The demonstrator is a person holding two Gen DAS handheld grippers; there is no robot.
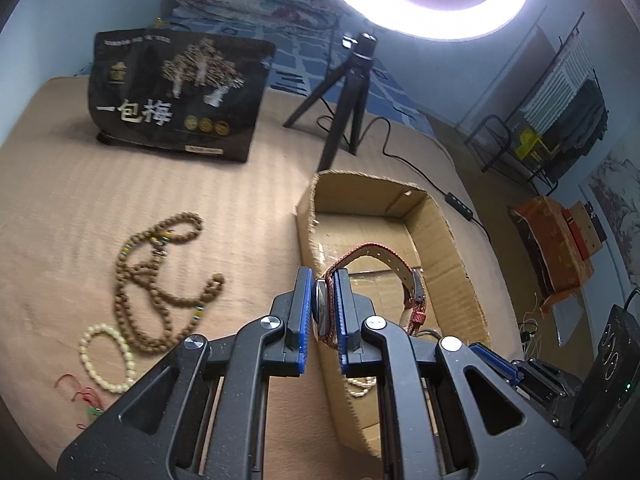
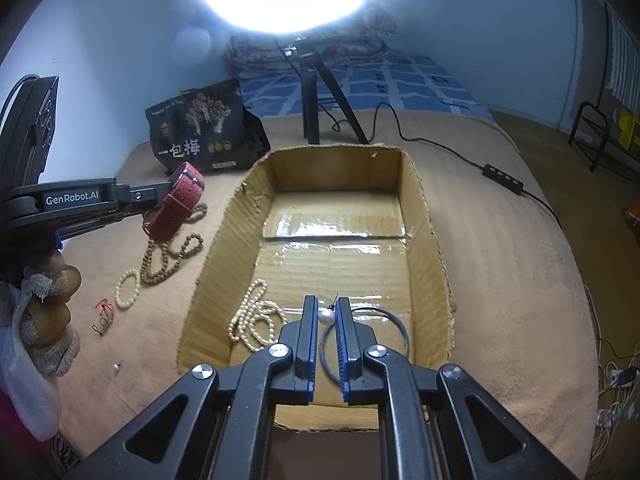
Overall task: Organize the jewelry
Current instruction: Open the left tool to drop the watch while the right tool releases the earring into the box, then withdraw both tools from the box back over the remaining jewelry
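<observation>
My left gripper [image 1: 323, 300] is shut on a red-strapped watch [image 1: 380, 276] and holds it over the left wall of the cardboard box [image 1: 452, 240]. The watch also shows in the right wrist view [image 2: 178, 204]. My right gripper [image 2: 327, 316] is shut on a pearl pendant [image 2: 326, 315] on a thin dark cord [image 2: 396, 324], low over the near end of the box [image 2: 424, 208]. A cream bead necklace [image 2: 252, 320] lies inside the box. A brown bead necklace [image 1: 160, 280], a cream bead bracelet [image 1: 106, 356] and a red string charm [image 1: 80, 396] lie on the tan mat.
A black snack bag [image 1: 172, 96] stands at the back left. A tripod [image 1: 344, 92] with a ring light [image 1: 420, 0] and its cable [image 2: 504, 178] are behind the box. A small silver bead [image 2: 116, 367] lies on the mat. Shelving [image 1: 560, 112] stands at the right.
</observation>
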